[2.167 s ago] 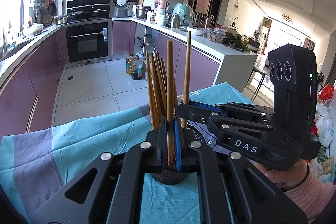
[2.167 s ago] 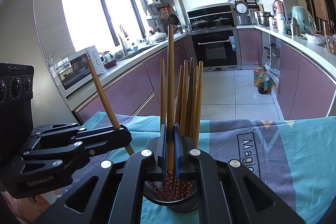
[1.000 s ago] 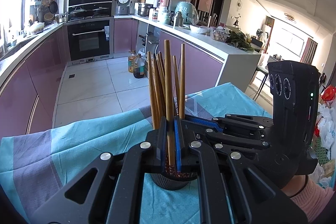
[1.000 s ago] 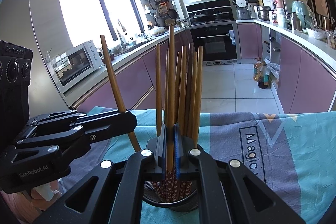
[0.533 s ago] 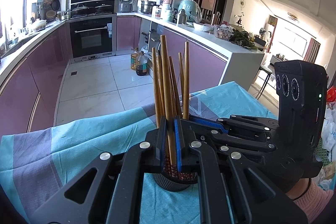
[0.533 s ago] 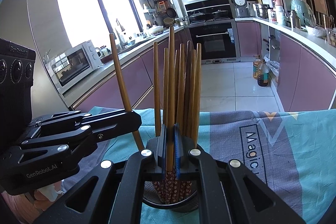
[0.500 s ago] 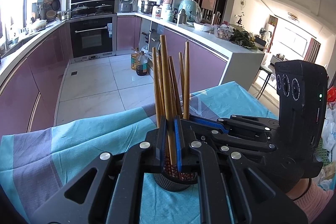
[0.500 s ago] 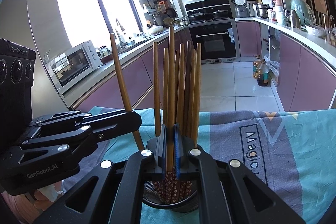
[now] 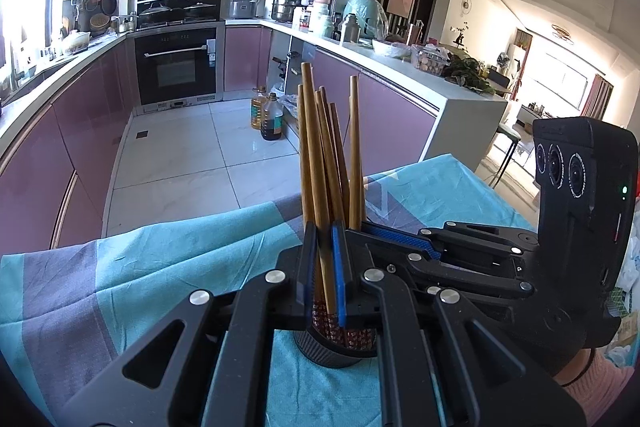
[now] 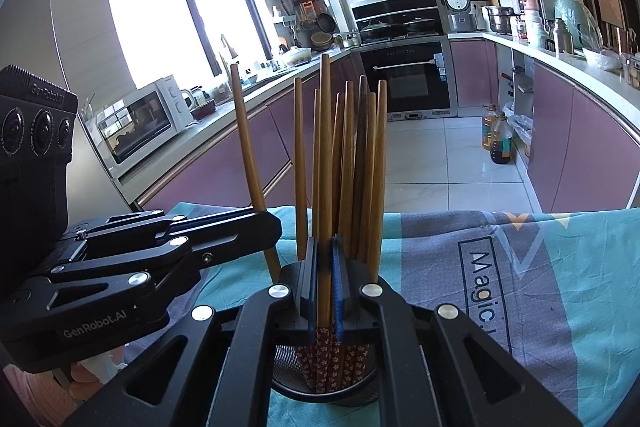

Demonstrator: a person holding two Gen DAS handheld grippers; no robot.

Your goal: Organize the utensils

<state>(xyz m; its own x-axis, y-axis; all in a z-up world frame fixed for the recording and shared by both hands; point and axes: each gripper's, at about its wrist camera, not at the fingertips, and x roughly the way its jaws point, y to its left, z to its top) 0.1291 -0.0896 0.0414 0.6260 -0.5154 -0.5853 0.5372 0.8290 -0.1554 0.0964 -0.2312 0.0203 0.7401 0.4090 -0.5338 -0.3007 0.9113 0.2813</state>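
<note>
Two grippers, both at the holder, each clamped on one chopstick. Your left gripper [image 9: 325, 267] has its jaws pinched tight on a wooden chopstick [image 9: 316, 163]; seen from the right wrist, that stick [image 10: 248, 143] leans away from the bundle, its lower end dropping toward the holder's rim. Your right gripper [image 10: 324, 287] has its jaws closed on another chopstick [image 10: 325, 147], standing upright among the rest.

Black mesh chopstick holder [image 10: 288, 375] stands on the counter, on a teal and grey cloth [image 10: 540, 307]. Inside: a bunch of wooden chopsticks [image 10: 360, 163], patterned red tips down, plain ends up.

Holder's base and most of its wall hidden behind the gripper bodies. Whether either held stick's tip touches the holder's bottom: cannot tell. A pink sleeve [image 9: 600, 383] shows behind your right gripper, cut off at the frame edge.
</note>
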